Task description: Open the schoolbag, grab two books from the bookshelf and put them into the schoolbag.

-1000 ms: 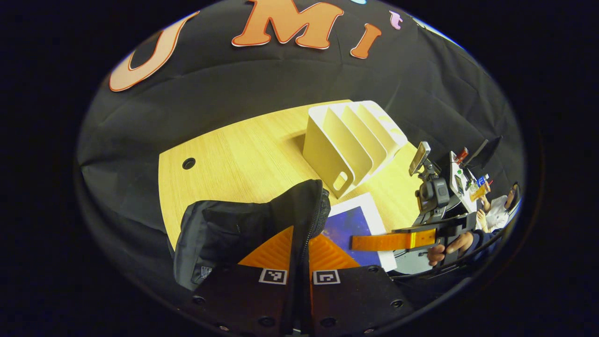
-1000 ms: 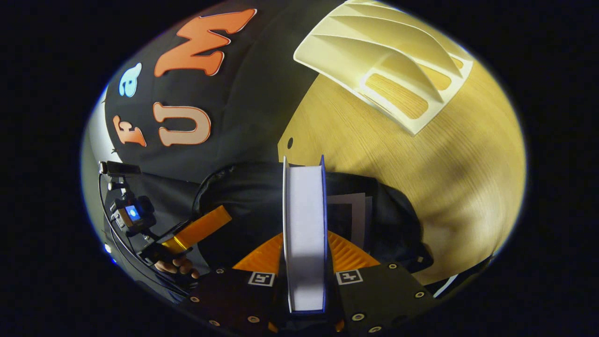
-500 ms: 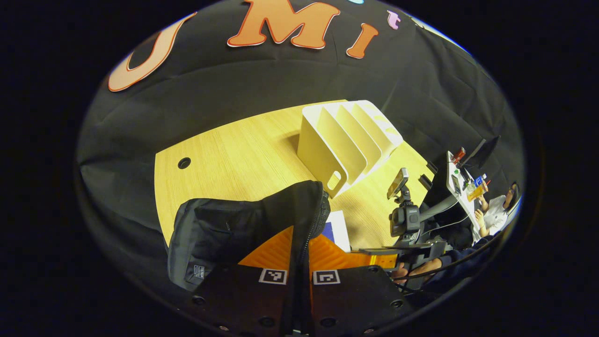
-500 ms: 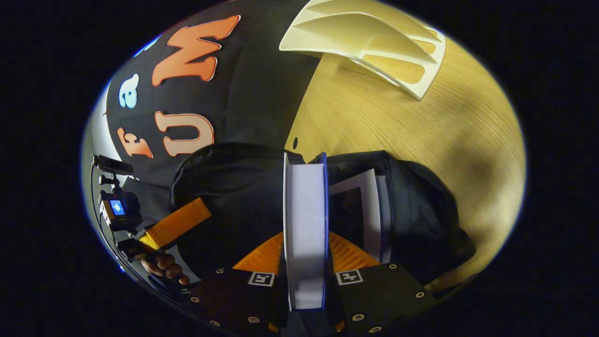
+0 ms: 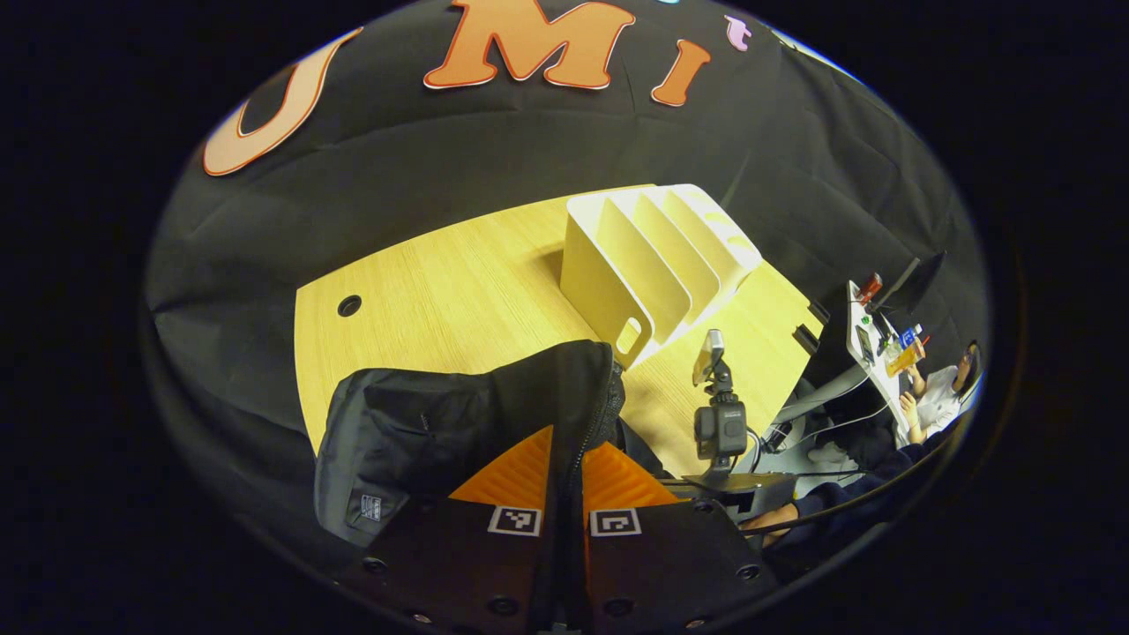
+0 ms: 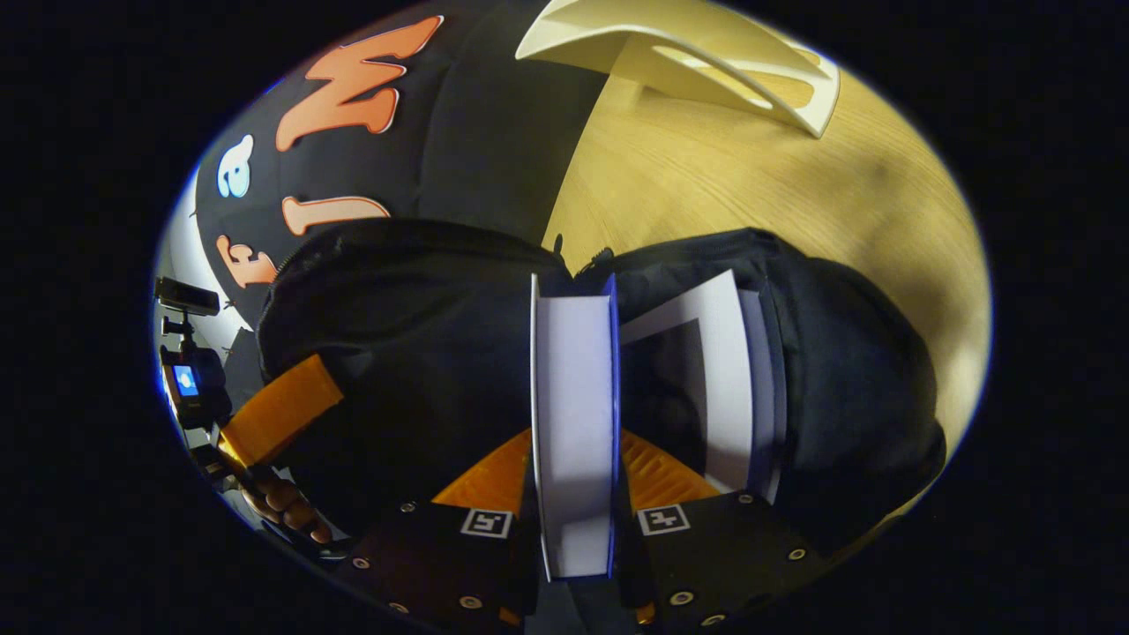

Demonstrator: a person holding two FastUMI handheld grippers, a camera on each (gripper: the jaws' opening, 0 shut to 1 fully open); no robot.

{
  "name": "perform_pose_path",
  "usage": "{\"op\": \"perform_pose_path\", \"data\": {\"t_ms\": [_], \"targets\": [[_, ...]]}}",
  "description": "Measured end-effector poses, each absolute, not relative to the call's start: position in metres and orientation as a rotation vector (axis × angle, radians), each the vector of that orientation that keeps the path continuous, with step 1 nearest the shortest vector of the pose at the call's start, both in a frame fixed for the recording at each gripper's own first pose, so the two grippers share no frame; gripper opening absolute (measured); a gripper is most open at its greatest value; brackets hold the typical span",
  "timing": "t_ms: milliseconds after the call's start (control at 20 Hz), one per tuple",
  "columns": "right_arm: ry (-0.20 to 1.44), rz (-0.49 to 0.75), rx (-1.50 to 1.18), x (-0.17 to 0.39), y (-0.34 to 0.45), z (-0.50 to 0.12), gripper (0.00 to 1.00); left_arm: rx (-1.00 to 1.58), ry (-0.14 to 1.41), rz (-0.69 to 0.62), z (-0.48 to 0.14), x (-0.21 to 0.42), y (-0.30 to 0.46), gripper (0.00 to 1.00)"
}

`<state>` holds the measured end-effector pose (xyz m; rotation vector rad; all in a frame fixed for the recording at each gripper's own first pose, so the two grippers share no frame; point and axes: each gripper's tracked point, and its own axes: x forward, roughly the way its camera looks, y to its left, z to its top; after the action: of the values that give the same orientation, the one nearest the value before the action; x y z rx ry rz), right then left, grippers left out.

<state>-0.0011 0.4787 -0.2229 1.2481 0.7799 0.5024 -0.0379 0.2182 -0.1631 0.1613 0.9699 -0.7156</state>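
the soft black schoolbag (image 5: 441, 423) on the pale wooden table (image 5: 459, 291) is pinched at its zip edge by the nearly closed left gripper (image 5: 566, 459), while a flat book (image 6: 573, 414) is squeezed by the right gripper (image 6: 573, 467) inside the schoolbag, near the ribbed cream bookshelf (image 5: 653, 265).

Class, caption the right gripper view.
Right gripper lowers a book into the open schoolbag beside another book.

Light from overhead falls bright and warm on the wooden surface (image 5: 441, 300), while the black schoolbag (image 6: 423, 353) swallows detail. Fisheye bending curves the bookshelf (image 6: 706, 53) at the rim; soft shadows mottle the surface's right side.
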Motion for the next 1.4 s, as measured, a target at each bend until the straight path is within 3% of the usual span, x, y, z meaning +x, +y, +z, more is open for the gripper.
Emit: {"op": "perform_pose_path", "data": {"t_ms": [200,300,550,650,700,900,1150,1400], "targets": [[0.939,0.466,1.149,-0.009,0.476,-0.244,0.56,0.147,0.972,-0.697,-0.168,-0.034,0.222,0.06],[0.989,0.462,1.044,-0.021,0.457,-0.251,0.57,0.143,0.972,-0.691,-0.170,-0.037,0.223,0.06],[0.946,0.461,0.929,-0.017,0.400,-0.232,0.66,0.139,0.979,-0.654,-0.181,-0.040,0.215,0.06],[0.921,0.448,0.863,-0.012,0.373,-0.226,0.74,0.147,0.974,-0.634,-0.184,-0.042,0.210,0.06],[0.905,0.436,0.828,-0.008,0.356,-0.220,0.83,0.149,0.971,-0.616,-0.187,-0.040,0.208,0.06],[0.834,0.401,0.717,0.003,0.297,-0.202,0.96,0.169,0.928,-0.552,-0.191,-0.041,0.202,0.06],[0.741,0.350,0.574,0.020,0.222,-0.182,0.98,0.175,0.882,-0.468,-0.197,-0.052,0.194,0.14],[0.641,0.319,0.433,0.032,0.161,-0.156,0.98,0.187,0.849,-0.395,-0.206,-0.068,0.175,0.34]]}}
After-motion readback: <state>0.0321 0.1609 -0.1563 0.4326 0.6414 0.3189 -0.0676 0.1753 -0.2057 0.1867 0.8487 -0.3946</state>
